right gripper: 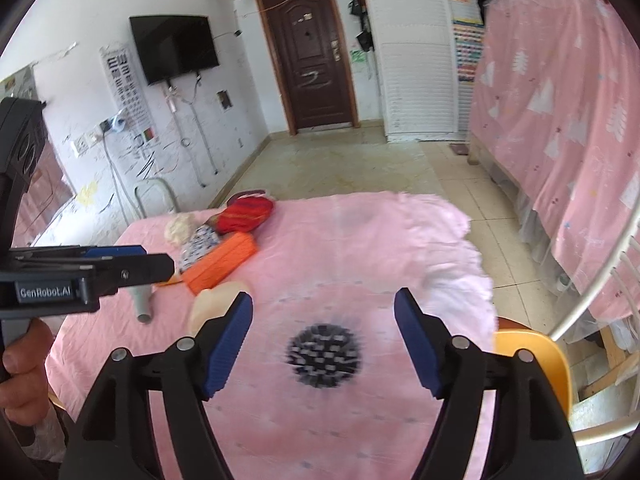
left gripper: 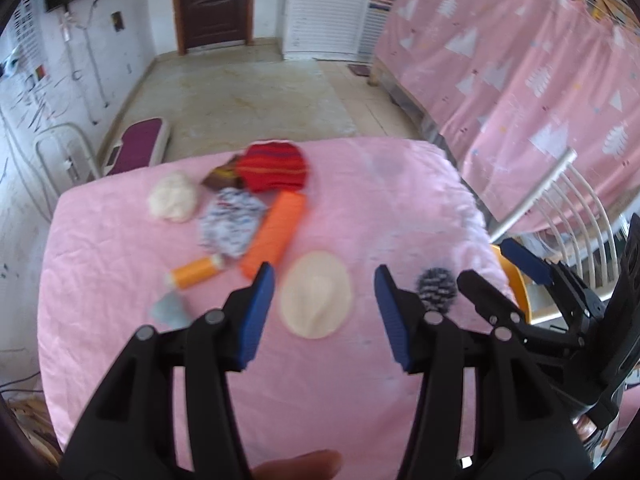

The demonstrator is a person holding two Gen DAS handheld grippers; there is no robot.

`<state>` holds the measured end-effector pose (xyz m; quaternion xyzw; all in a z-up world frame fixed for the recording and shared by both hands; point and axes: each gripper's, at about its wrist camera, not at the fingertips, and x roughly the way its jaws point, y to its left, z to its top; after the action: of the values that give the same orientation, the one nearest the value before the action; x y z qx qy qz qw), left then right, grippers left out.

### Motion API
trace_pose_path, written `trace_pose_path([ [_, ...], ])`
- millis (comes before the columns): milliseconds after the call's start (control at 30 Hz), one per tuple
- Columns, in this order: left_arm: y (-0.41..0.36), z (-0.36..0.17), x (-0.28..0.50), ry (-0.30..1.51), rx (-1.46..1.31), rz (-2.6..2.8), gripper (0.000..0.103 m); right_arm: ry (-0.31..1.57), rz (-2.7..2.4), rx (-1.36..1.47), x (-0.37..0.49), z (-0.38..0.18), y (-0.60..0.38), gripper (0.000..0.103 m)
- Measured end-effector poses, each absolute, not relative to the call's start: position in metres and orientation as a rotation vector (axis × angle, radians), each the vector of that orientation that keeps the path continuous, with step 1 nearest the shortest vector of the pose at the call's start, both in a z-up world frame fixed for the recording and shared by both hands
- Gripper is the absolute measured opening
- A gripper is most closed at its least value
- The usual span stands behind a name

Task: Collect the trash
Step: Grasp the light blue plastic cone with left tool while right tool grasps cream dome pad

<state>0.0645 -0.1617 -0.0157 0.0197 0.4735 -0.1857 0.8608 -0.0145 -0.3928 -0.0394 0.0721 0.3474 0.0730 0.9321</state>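
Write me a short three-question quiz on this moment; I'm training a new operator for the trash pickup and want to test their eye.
1. True or false: the right claw is shut on the black-and-white spiky ball.
2. Which item lies between the left claw's open fingers in its own view? A) the orange box B) the beige round pad C) the red striped pouch
3. Fill in: everything lies on a ____ cloth.

Key: 1. False; both claws are open and hold nothing, and the ball lies on the cloth ahead of the right claw's fingers. 2. B. 3. Pink.
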Motion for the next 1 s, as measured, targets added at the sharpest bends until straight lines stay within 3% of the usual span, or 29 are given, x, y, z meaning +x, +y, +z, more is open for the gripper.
trace_pose_path([
  [567, -0.067, -0.048, 0.093, 1.041, 0.001, -0.203, 0.055, 0.835, 0.250, 0.044, 0.025, -0.067, -0.301, 0.070],
  [1000, -0.057, -0.087, 0.109, 1.125, 0.005, -0.184, 0.055, 0.906, 0.249, -0.011, 0.047, -0.087, -0.278, 0.072],
])
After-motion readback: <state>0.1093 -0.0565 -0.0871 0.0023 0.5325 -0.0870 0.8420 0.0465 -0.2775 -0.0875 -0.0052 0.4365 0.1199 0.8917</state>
